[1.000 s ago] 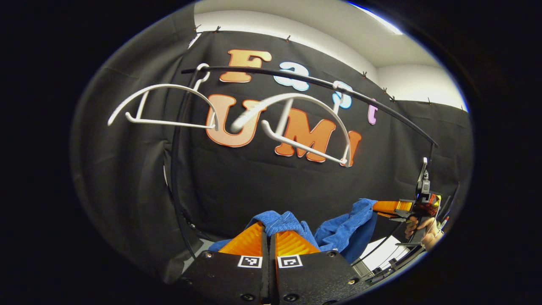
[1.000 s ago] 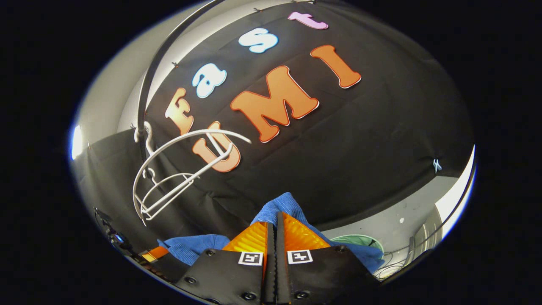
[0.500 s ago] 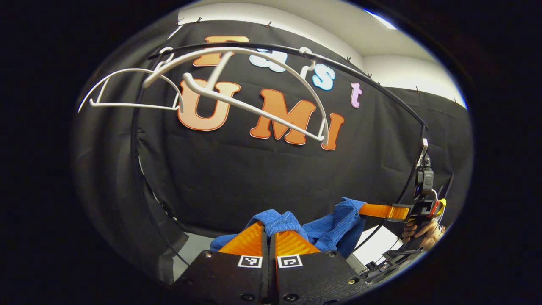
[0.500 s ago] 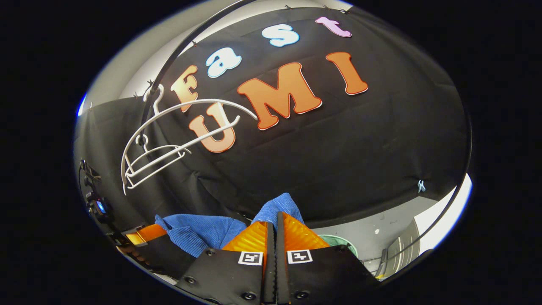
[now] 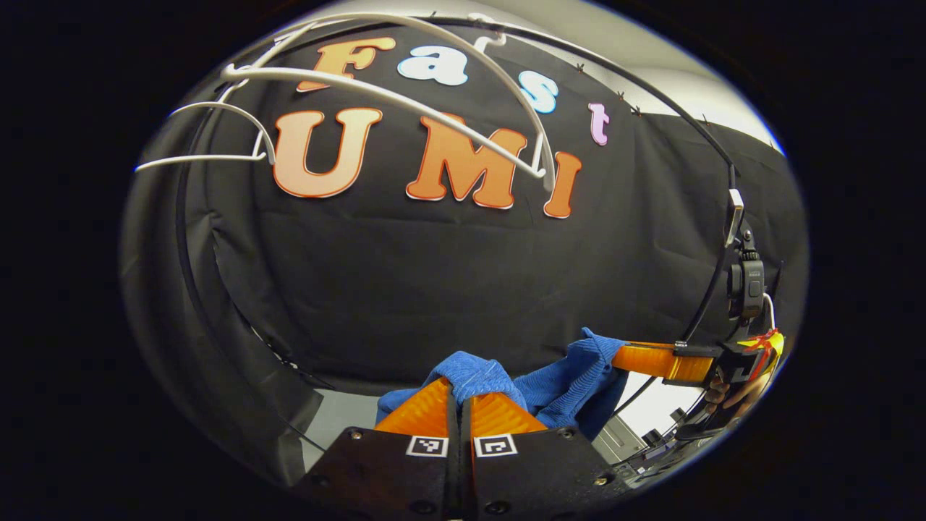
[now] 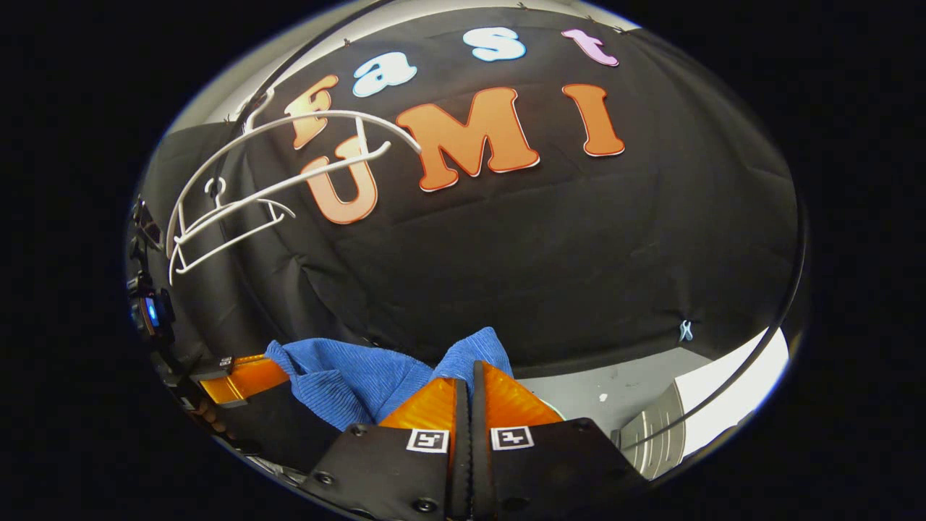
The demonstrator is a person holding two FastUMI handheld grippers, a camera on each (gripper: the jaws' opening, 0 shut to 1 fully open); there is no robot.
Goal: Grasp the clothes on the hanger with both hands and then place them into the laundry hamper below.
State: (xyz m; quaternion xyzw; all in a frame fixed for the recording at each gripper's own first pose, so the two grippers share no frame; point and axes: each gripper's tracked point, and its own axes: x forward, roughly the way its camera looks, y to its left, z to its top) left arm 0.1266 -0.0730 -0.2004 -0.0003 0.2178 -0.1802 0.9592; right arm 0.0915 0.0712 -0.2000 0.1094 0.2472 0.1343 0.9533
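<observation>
I have the blue cloth (image 5: 571, 376) off the white hangers (image 5: 405, 87), stretched between my left claw (image 5: 460, 394) and right claw (image 6: 467, 387), both pinched tight on it. Lowering it into the hamper is what remains.

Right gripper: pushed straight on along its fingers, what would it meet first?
Beyond the blue cloth pinched in the right gripper, probably the black booth wall; its depth is unclear.
</observation>
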